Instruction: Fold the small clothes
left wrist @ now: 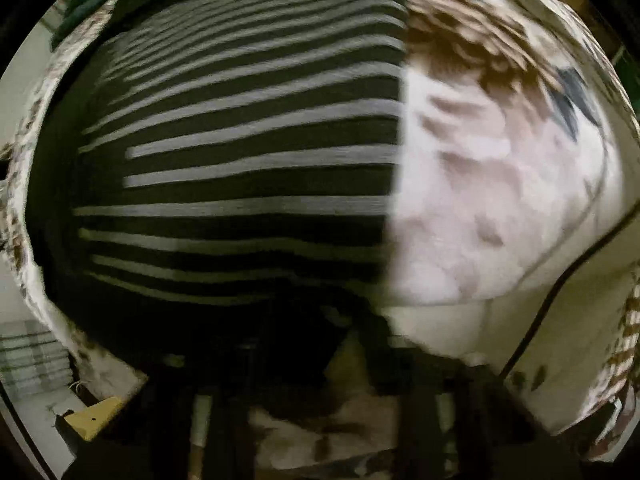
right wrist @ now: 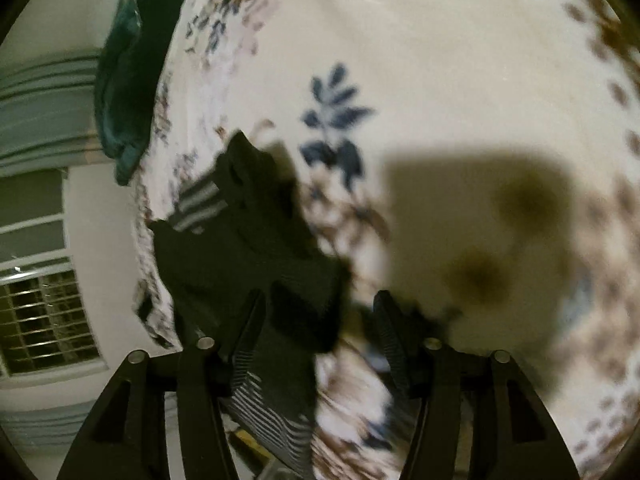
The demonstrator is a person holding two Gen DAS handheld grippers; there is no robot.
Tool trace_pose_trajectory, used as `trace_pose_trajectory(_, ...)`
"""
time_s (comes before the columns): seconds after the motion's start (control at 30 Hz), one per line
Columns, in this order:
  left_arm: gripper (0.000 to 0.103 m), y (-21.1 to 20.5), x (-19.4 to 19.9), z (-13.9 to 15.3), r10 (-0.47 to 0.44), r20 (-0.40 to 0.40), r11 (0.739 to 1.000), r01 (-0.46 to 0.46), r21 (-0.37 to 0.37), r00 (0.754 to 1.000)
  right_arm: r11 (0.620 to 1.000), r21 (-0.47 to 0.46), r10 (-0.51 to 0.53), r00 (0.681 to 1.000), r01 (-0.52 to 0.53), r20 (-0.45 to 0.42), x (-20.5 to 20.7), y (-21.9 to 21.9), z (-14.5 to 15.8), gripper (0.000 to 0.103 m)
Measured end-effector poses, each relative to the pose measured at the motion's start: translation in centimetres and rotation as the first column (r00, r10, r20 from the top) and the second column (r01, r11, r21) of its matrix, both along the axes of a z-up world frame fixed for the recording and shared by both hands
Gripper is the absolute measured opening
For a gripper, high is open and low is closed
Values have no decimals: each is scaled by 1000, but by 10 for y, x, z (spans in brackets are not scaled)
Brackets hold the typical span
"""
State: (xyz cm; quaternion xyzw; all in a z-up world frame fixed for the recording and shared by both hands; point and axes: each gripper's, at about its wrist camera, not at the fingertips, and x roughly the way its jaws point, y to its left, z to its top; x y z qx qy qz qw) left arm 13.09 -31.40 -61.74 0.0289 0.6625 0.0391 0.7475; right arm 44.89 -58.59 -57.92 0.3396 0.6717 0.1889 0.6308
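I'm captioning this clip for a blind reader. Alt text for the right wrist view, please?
The right gripper stands open over a floral bedsheet, with a dark striped garment lying by its left finger. A dark green cloth sits at the bed's far edge.

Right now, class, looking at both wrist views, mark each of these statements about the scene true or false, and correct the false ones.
1. The striped garment is black with grey stripes. True.
2. The sheet beneath it is plain white. False: it has a blue and brown leaf print.
3. The right gripper has its jaws apart. True.
4. A dark green cloth lies near the sheet's edge. True.
5. The striped garment is bright red. False: it is black and grey.
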Motion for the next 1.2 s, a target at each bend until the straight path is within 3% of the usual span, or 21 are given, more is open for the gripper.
trace_pose_trajectory(0.1, 5, 11, -2, 15, 5, 43, 999, -4, -36, 999, 998, 53, -23, 1000, 23, -6, 17, 9, -12, 63)
trace_pose_trajectory(0.2, 5, 16, -5, 33, 19, 90, 999, -15, -39, 996, 997, 77, -16, 999, 19, -32, 34, 28, -26, 63)
trace_pose_trajectory(0.23, 5, 14, -5, 39, 29, 99, 999, -25, -43, 995, 997, 68, -18, 999, 21, -33, 37, 31, -27, 57)
trace_pose_trajectory(0.27, 5, 18, -6, 47, 49, 116, 998, -43, -54, 992, 998, 57, -23, 999, 24, -22, 38, 33, -25, 18)
trace_pose_trajectory(0.3, 5, 23, -6, 55, 71, 129, 996, -63, -64, 989, 1000, 27, -4, 1000, 5, -2, 40, 41, -19, 6)
trace_pose_trajectory(0.37, 5, 33, -3, 69, 108, 150, 992, -96, -81, 983, 996, -70, 56, 997, -53, 52, 40, 59, 0, 6)
trace_pose_trajectory(0.53, 5, 84, -24, 121, 211, 210, 972, -182, -149, 955, 988, -140, 69, 995, -59, 69, 40, 82, 47, 6)
trace_pose_trajectory(0.67, 4, 122, -25, 140, 306, 237, 941, -255, -223, 922, 978, -190, 103, 991, -85, 87, 46, 117, 90, 6)
trace_pose_trajectory(0.73, 4, 144, -27, 148, 363, 237, 916, -298, -270, 901, 974, -207, 117, 989, -95, 95, 50, 136, 111, 6)
trace_pose_trajectory(0.93, 4, 235, -29, 149, 508, 208, 824, -401, -401, 836, 942, -295, 204, 970, -159, 130, 67, 256, 160, 6)
trace_pose_trajectory(1.07, 4, 295, -37, 143, 570, 185, 774, -447, -449, 801, 924, -333, 243, 961, -188, 132, 78, 354, 166, 6)
trace_pose_trajectory(1.2, 4, 352, -47, 122, 636, 131, 706, -506, -495, 760, 901, -377, 276, 954, -215, 118, 95, 454, 152, 6)
